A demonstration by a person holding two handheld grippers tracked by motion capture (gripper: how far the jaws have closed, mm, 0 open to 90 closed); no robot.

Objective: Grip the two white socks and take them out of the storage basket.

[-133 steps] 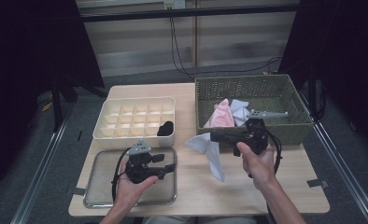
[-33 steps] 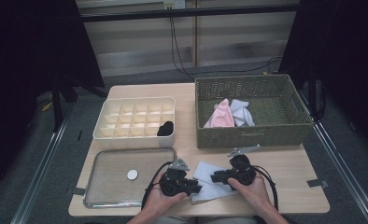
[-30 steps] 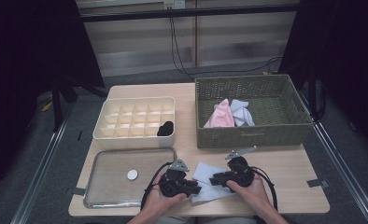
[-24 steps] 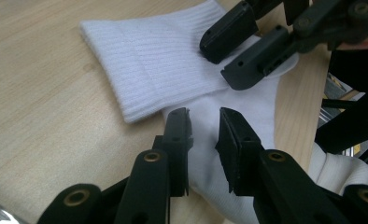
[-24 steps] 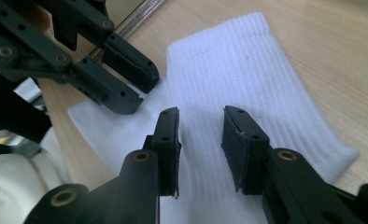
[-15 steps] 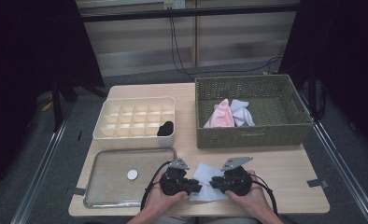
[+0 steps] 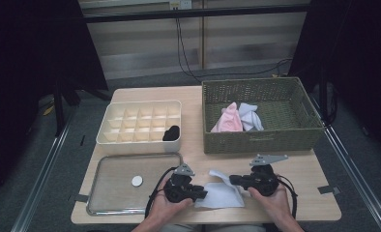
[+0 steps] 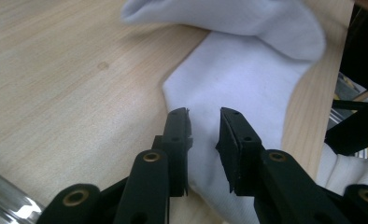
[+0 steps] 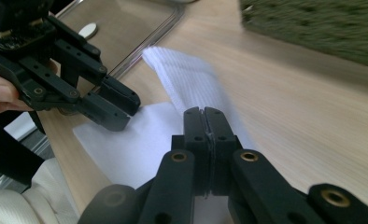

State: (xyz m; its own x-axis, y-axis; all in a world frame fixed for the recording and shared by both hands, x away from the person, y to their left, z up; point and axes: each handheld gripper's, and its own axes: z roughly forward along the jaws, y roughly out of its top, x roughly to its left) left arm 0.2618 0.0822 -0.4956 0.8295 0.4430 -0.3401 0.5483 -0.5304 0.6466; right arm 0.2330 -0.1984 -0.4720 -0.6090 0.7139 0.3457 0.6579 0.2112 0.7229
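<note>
A white sock (image 7: 221,197) lies flat on the wooden table near its front edge. My left gripper (image 7: 203,195) rests low on the sock's left end. In the left gripper view its jaws (image 8: 203,114) stand a little apart over the sock (image 8: 247,88), with nothing pinched between them. My right gripper (image 7: 232,180) reaches in from the right to the sock's upper edge. Its jaws (image 9: 204,112) have just been closing and now meet. A fold of the sock (image 9: 187,84) rises to their tips. The left gripper (image 9: 121,109) lies across from them.
A metal tray (image 7: 116,166) with a small white disc (image 7: 137,181) sits left of my hands. Behind it is a cream compartment box (image 7: 140,121) holding a dark bundle (image 7: 170,133). A wicker basket (image 7: 261,140) at back right holds pink and white cloths.
My right gripper has closed its jaws at the sock's edge and shifted a little, rising slightly. The left gripper has stayed in place on the sock.
</note>
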